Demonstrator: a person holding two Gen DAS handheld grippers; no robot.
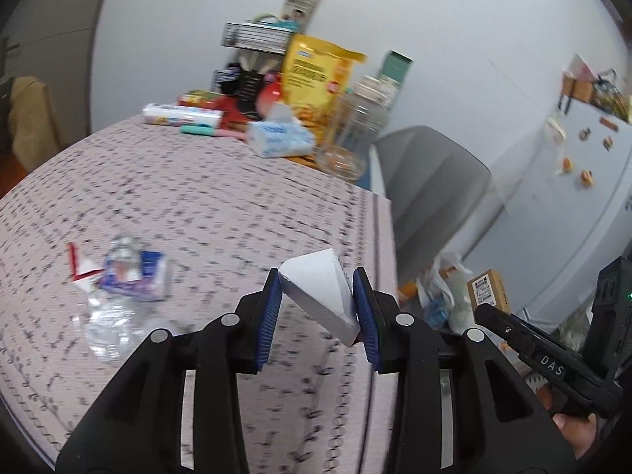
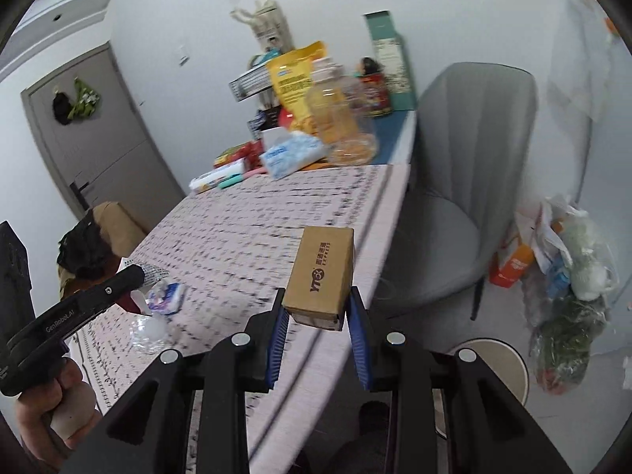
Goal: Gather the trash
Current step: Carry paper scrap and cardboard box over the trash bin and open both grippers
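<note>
My left gripper is shut on a white carton, held tilted above the patterned tablecloth near the table's right edge. My right gripper is shut on a small brown cardboard box with printed lettering, held above the table edge. A crushed clear plastic bottle with a blue label lies on the cloth to the left, beside a red and white wrapper. The bottle also shows in the right wrist view. The left gripper's body shows at the left of the right wrist view.
At the table's far end stand a tissue pack, a clear jar, a yellow bag and boxes. A grey chair stands right of the table. A full plastic trash bag and a round stool are on the floor.
</note>
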